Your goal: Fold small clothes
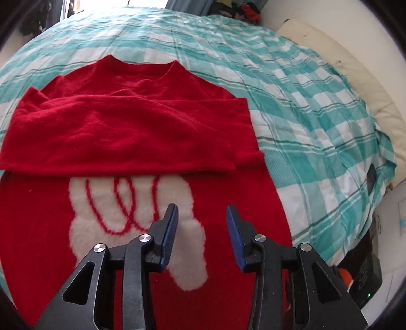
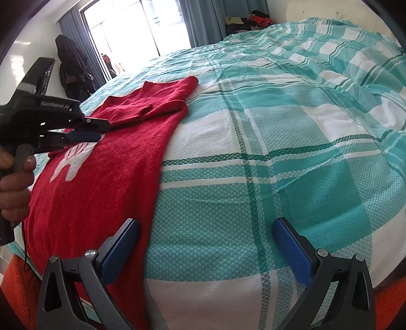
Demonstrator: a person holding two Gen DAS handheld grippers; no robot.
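The bed (image 2: 291,132) is covered by a teal-and-white checked cover; a window with blue curtains (image 2: 203,22) stands beyond its far edge, and a cream headboard (image 1: 342,68) runs along one side. The red sweater (image 1: 132,121) lies flat near the bed's near edge, both sleeves folded across the chest, a white motif (image 1: 132,218) exposed below them. The cover beside the sweater toward the headboard is bare. The left gripper (image 1: 202,236) hangs above the motif, jaws apart with nothing between them. The right gripper (image 2: 206,251) has its jaws spread wide over the sweater's side hem and the cover, clamping nothing. The sweater's lower hem is cut off in both views. A hand (image 2: 14,187) holds the left gripper's handle.
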